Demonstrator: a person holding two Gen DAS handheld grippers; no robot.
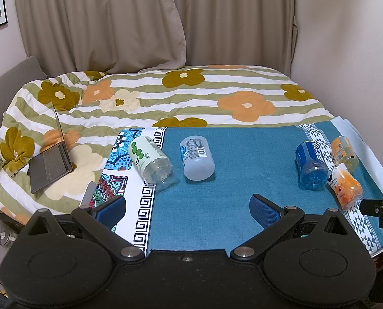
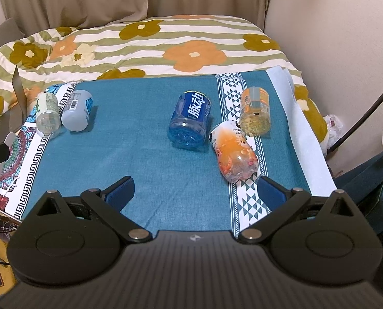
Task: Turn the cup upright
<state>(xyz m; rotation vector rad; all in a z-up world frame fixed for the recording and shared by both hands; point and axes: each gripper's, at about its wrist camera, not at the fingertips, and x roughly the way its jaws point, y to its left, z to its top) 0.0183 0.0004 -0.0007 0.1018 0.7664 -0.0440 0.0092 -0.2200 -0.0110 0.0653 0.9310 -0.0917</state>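
Note:
Several cut-bottle cups lie on their sides on the teal tablecloth (image 1: 243, 154). A green-dotted clear cup (image 1: 150, 161) and a frosted white cup (image 1: 197, 157) lie at the left. A blue cup (image 1: 310, 165), a yellow-orange cup (image 1: 344, 152) and an orange fruit-print cup (image 1: 346, 186) lie at the right. The right wrist view shows them too: green-dotted (image 2: 47, 115), white (image 2: 77, 110), blue (image 2: 190, 119), yellow-orange (image 2: 255, 111), fruit-print (image 2: 234, 152). My left gripper (image 1: 187, 209) is open and empty, short of the white cup. My right gripper (image 2: 195, 189) is open and empty, its right finger (image 2: 271, 193) just before the fruit-print cup.
A bed with a flowered quilt (image 1: 165, 95) lies behind the table. An open laptop (image 1: 52, 164) sits on the quilt at the left. Curtains (image 1: 140, 20) and a wall are behind. A black cable (image 2: 366, 113) hangs at the right. The table's near edge is under both grippers.

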